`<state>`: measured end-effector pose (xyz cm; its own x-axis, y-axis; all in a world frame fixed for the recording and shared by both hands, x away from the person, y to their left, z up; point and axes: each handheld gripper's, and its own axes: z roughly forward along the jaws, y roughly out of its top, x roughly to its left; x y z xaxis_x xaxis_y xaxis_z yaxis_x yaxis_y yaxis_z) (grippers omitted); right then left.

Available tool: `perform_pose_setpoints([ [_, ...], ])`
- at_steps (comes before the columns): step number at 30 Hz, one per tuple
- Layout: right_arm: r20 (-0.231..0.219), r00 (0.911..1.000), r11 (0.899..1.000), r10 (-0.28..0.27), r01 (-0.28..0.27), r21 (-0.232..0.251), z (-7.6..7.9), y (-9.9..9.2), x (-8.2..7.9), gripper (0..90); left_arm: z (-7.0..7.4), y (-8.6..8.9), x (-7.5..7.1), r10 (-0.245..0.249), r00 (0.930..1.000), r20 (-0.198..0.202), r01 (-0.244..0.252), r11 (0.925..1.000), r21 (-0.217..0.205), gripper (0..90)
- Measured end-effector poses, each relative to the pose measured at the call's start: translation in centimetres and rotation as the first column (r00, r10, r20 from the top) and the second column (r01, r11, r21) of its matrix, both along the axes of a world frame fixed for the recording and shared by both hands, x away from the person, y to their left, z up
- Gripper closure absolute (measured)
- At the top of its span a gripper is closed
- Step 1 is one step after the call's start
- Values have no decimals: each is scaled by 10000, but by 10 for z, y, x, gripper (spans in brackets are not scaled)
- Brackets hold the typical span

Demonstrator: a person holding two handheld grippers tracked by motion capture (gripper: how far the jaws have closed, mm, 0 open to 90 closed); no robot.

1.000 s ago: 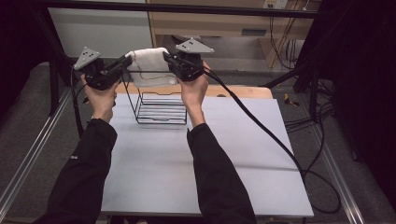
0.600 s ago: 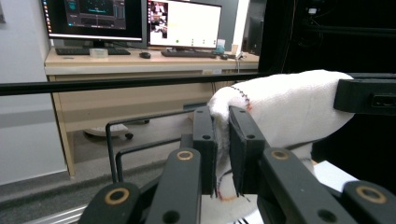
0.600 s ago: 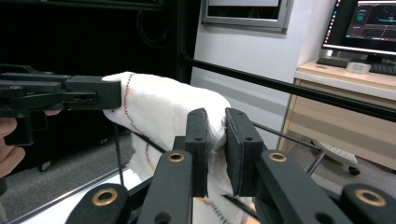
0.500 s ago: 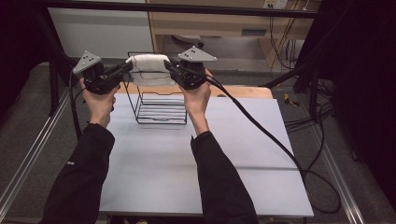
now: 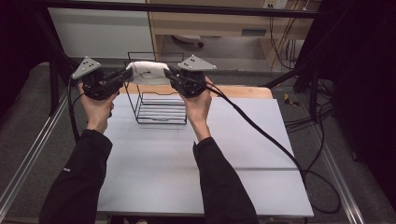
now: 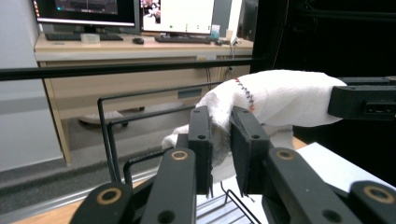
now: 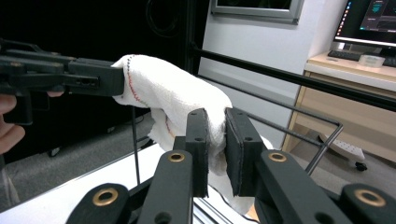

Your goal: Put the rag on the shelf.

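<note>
We see the white towel [image 5: 147, 73] stretched above the wire basket [image 5: 161, 100], pinched at each end. The left gripper [image 5: 125, 76] has its fingers [image 6: 201, 135] clamped on the towel's left end, and the right gripper [image 5: 169, 74] has its fingers [image 7: 198, 135] clamped on the right end.

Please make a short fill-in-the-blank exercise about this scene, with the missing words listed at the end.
1. Both claws grip a ___ towel.
2. The left claw and the right claw hold the towel above a black wire ___.
3. The rack stands on a table with a ___ top.

Missing words: white; rack; grey
</note>
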<state>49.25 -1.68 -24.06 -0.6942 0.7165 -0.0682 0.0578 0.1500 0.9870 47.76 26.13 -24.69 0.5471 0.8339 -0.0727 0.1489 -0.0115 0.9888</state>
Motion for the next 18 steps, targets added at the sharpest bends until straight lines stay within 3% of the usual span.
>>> perform_pose_setpoints([
  [5, -6, 10000, 10000, 34, -34, -76, -3, -1, -1, 804, 5, 1, -2, 22, 9996, -279, -20, 10000, 73, 751],
  [10, 7, 10000, 9998, 46, -46, -167, -5, 0, -1, 804, 20, 7, -7, 120, 9998, -169, -121, 9999, -64, 730],
  [18, 142, 9998, 9993, 106, -101, -352, -8, 1, -4, 805, 43, 1, 0, 359, 9990, -270, -358, 9994, 24, 815],
])
